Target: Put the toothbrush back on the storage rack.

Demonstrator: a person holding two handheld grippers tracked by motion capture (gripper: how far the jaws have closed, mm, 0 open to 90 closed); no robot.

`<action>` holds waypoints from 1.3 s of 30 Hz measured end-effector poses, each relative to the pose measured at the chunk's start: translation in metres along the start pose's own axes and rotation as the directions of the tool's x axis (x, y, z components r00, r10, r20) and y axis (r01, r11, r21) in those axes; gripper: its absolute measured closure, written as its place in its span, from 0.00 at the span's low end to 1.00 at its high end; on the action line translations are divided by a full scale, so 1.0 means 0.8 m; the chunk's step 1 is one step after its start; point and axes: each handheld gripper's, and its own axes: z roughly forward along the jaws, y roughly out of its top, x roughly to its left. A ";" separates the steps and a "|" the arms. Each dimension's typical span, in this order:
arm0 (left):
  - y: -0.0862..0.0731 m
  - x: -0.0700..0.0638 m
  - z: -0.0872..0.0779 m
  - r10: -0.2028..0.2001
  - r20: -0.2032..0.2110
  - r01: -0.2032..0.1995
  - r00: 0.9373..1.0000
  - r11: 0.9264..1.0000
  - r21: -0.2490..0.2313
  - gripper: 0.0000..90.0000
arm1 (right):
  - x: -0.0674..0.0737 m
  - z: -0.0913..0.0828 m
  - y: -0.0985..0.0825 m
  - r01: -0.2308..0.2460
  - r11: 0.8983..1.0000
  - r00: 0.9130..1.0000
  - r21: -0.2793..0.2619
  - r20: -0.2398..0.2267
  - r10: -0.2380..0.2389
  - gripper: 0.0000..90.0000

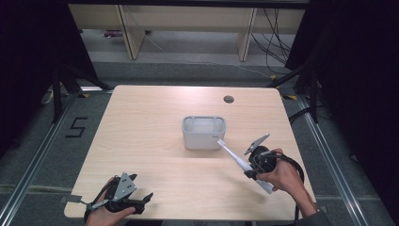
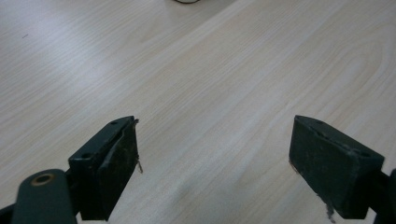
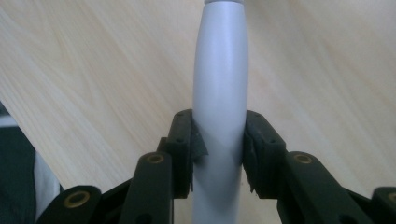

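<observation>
Right hand-held gripper [image 3: 218, 154] clamps toothbrush [image 3: 219, 93] handle — high view adds grey holder [image 1: 203, 133]; left hand-held gripper [image 2: 215, 163] wide over bench [image 2: 210, 70].

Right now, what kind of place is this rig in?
Probably a lab or test cell, not a home: a bare wooden table on a floor with metal rails, loose cables behind, and a taped 5 beside the table.

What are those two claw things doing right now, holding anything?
Left gripper: open, nothing between its jaws, low over the table.
Right gripper: shut on the electric toothbrush, clamped around its handle.
</observation>
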 end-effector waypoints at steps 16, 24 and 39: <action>-0.001 0.000 0.000 -0.011 0.005 0.011 1.000 1.000 -0.002 0.17 | -0.011 -0.043 0.020 -0.063 0.915 0.997 -0.397 0.014 0.075 0.74; -0.001 0.000 0.000 -0.028 0.008 0.028 1.000 1.000 -0.007 0.17 | -0.021 -0.039 0.038 -0.082 0.848 0.995 -0.524 0.010 0.102 0.74; -0.001 0.001 0.000 -0.025 0.004 0.025 1.000 1.000 -0.012 0.17 | -0.031 -0.039 0.075 -0.071 0.758 0.994 -0.649 0.019 0.109 0.74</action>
